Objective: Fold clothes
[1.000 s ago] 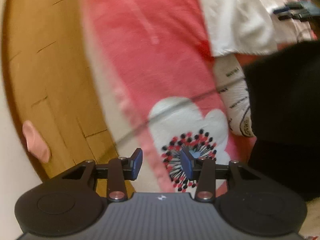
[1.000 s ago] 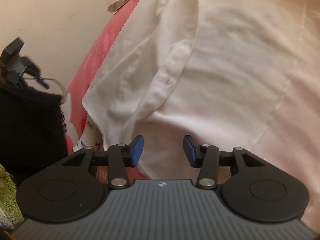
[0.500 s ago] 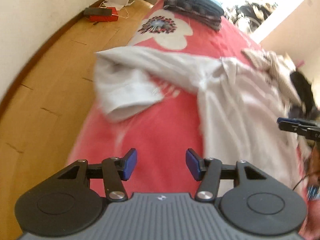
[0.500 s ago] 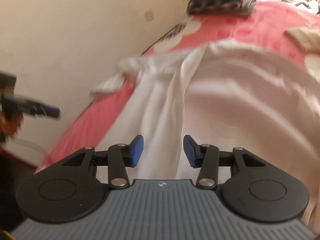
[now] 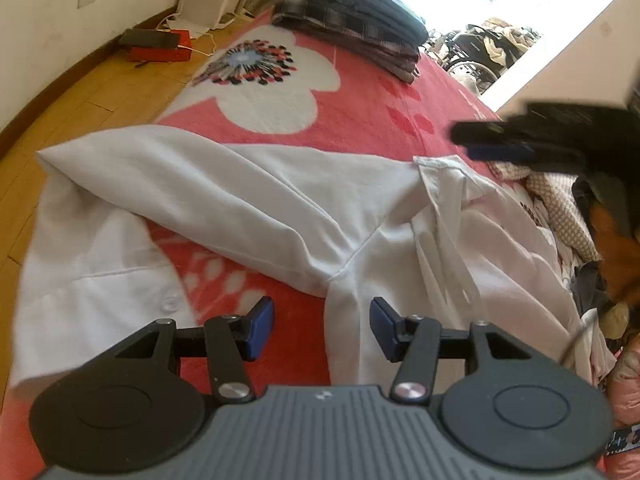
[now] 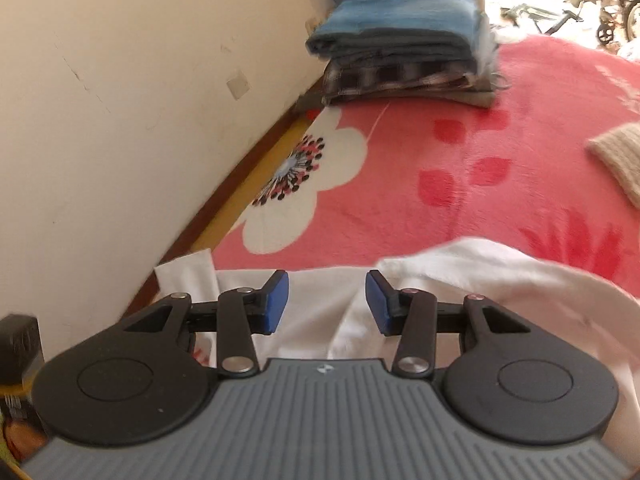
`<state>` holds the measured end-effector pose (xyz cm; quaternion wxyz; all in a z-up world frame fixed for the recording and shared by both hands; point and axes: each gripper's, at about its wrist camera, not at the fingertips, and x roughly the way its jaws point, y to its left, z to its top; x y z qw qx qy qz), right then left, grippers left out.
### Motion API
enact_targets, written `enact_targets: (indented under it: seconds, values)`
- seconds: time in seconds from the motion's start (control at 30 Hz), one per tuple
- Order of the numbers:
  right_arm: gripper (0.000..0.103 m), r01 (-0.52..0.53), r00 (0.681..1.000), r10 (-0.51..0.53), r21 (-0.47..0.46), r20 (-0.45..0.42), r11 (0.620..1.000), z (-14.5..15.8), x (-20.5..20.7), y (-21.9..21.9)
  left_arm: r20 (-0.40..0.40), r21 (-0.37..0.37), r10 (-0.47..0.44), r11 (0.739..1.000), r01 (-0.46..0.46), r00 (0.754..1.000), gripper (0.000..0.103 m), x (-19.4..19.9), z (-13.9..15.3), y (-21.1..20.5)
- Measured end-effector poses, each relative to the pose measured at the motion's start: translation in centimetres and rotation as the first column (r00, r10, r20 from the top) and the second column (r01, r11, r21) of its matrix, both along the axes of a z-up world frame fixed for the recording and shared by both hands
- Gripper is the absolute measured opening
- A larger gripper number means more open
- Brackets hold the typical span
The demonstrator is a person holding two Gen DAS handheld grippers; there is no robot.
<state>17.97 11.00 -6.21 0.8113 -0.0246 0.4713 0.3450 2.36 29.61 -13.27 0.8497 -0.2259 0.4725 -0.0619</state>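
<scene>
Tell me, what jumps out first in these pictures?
A white shirt lies spread and rumpled across a pink blanket printed with big white flowers. At the blanket's far end sits a neat stack of folded clothes. Low in each view, blue-tipped fingers of the left gripper and right gripper stand open above the shirt.

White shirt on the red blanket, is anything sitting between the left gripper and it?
Nothing visible. The left gripper hangs just above the white shirt, jaws open and empty, only bare red blanket around. The folded stack lies far behind.
</scene>
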Motion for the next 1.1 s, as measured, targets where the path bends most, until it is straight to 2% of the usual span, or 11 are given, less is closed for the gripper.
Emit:
enact_targets:
  seconds: [0.17, 0.27, 0.33, 0.37, 0.47, 0.53, 0.67, 0.77, 0.87, 1.03, 1.1]
  values:
    - [0.041, 0.077, 0.993, -0.087, -0.119, -0.074, 0.990, -3.6, 3.3, 1.6, 0.029, 0.033, -0.023, 0.999, 0.022, 0.999, 0.054, 0.2, -0.4, -0.6]
    - [0.039, 0.129, 0.980, -0.145, -0.123, -0.135, 0.984, -5.5, 4.1, 0.4, 0.035, 0.043, -0.038, 0.998, 0.037, 0.999, 0.055, 0.4, -0.7, -0.7]
    - [0.033, 0.159, 0.969, -0.174, -0.099, -0.174, 0.982, -6.3, 4.4, -0.7, 0.038, 0.046, -0.046, 0.998, 0.044, 0.998, 0.055, 0.5, -0.8, -0.6]
    - [0.030, 0.179, 0.962, -0.191, -0.078, -0.195, 0.981, -6.8, 4.5, -1.4, 0.038, 0.044, -0.047, 0.998, 0.046, 0.998, 0.055, 0.5, -0.8, -0.6]
    - [0.012, 0.246, 0.940, -0.240, -0.007, -0.241, 0.969, -7.5, 4.7, -3.4, 0.037, 0.042, -0.051, 0.998, 0.050, 0.998, 0.055, 0.6, -0.9, -0.5]
    - [0.005, 0.311, 0.916, -0.275, 0.084, -0.291, 0.947, -8.0, 4.9, -5.1, 0.038, 0.041, -0.053, 0.998, 0.052, 0.998, 0.055, 0.6, -1.0, -0.4]
    - [0.003, 0.423, 0.885, -0.311, 0.319, -0.345, 0.848, -7.2, 3.8, -9.8, 0.044, 0.046, -0.055, 0.998, 0.053, 0.997, 0.053, 0.5, -1.1, -0.3]
    - [0.003, 0.457, 0.879, -0.332, 0.408, -0.341, 0.790, -6.5, 2.3, -13.3, 0.048, 0.043, -0.042, 0.998, 0.039, 0.998, 0.052, 0.5, -1.2, -0.2]
    - [0.003, 0.476, 0.871, -0.351, 0.408, -0.344, 0.779, -6.8, 0.9, -16.1, 0.049, 0.047, -0.043, 0.998, 0.040, 0.998, 0.051, 0.5, -1.2, -0.2]
    - [0.003, 0.573, 0.799, -0.431, 0.313, -0.420, 0.757, -9.9, -0.9, -19.6, 0.052, 0.070, -0.056, 0.996, 0.052, 0.997, 0.050, 0.4, -1.1, -0.4]
    - [0.006, 0.563, 0.806, -0.434, 0.294, -0.404, 0.772, -10.0, -1.2, -20.1, 0.053, 0.081, -0.064, 0.995, 0.059, 0.997, 0.050, 0.4, -1.1, -0.6]
